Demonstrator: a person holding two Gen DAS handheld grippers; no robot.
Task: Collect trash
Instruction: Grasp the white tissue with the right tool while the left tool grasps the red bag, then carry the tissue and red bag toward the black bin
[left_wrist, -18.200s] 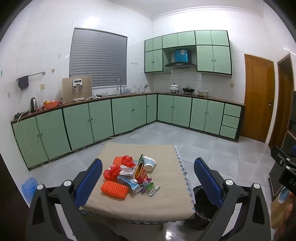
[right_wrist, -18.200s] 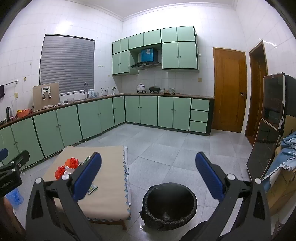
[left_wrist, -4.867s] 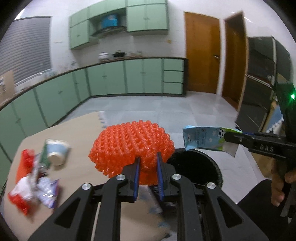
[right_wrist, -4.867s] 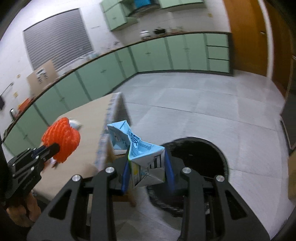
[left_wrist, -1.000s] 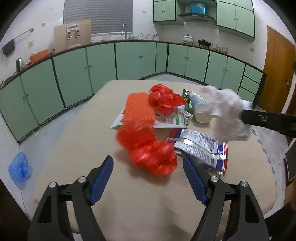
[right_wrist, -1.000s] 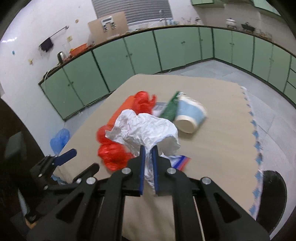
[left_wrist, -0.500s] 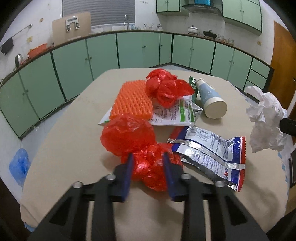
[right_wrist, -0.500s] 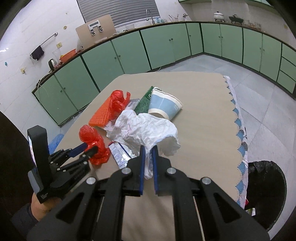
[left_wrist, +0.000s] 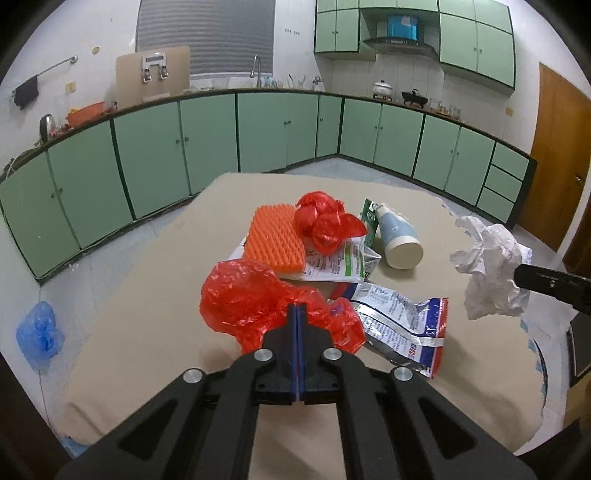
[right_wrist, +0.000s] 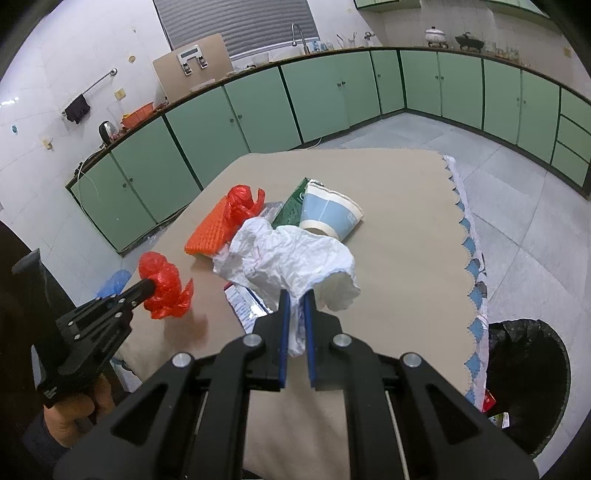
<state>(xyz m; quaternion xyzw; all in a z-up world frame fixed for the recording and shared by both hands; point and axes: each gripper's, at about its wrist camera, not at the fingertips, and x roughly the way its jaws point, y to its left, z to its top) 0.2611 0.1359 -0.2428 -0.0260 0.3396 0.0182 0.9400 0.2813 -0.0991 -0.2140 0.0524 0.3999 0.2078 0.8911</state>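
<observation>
My left gripper (left_wrist: 297, 308) is shut on a crumpled red plastic bag (left_wrist: 251, 299), lifted just above the table (left_wrist: 147, 332); the same red bag (right_wrist: 162, 282) hangs at the left gripper's tip in the right wrist view. My right gripper (right_wrist: 295, 295) is shut on a crumpled white plastic bag (right_wrist: 295, 258), which is held in the air over the table's right side (left_wrist: 487, 273). On the table lie an orange foam net (left_wrist: 275, 236), a second red bag (left_wrist: 325, 221), a paper cup (left_wrist: 397, 240) on its side, a green carton (right_wrist: 291, 205) and a silver snack wrapper (left_wrist: 402, 328).
A black-lined trash bin (right_wrist: 528, 384) stands on the floor off the table's right edge. A blue plastic bag (left_wrist: 37, 334) lies on the floor to the left. Green cabinets (left_wrist: 207, 144) run along the walls behind. A hand (right_wrist: 70, 413) holds the left gripper.
The left gripper's jaws went from wide open around the red bag to shut on it, and the bag has come up off the table. The right gripper kept the white bag, drifting slightly right.
</observation>
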